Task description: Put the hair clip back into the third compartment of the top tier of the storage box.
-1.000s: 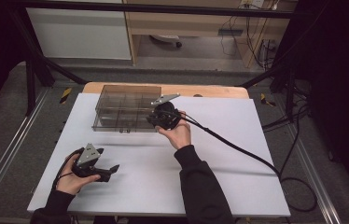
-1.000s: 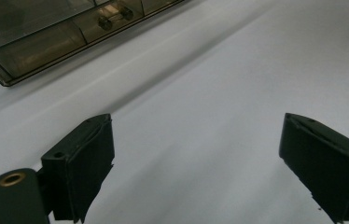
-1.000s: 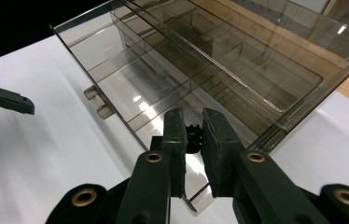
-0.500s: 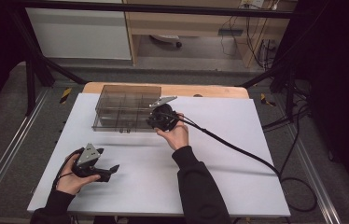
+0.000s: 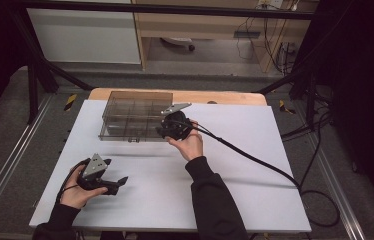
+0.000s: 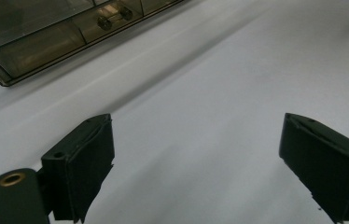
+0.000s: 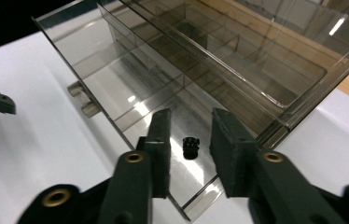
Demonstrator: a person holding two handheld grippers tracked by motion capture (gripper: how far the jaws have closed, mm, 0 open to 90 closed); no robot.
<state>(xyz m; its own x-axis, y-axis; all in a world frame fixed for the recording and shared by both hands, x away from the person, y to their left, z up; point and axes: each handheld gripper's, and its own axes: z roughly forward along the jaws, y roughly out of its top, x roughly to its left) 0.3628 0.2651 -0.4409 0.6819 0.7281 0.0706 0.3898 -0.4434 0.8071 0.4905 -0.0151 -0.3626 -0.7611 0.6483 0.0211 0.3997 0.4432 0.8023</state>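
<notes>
White table top (image 5: 255,190) over a wooden board, dark grey floor and metal rails around, cupboards behind. Smoky transparent plastic compartment box (image 5: 134,116) lies at the far-left of the table, lid raised, long axis running left-right. Small black ridged part (image 7: 191,146) lies in its near-right compartment. Right gripper (image 7: 190,154) hovers above it, 2 jaws just opening, gripping nothing. Left gripper (image 5: 117,184) rests near-left, jaws wide, empty.
</notes>
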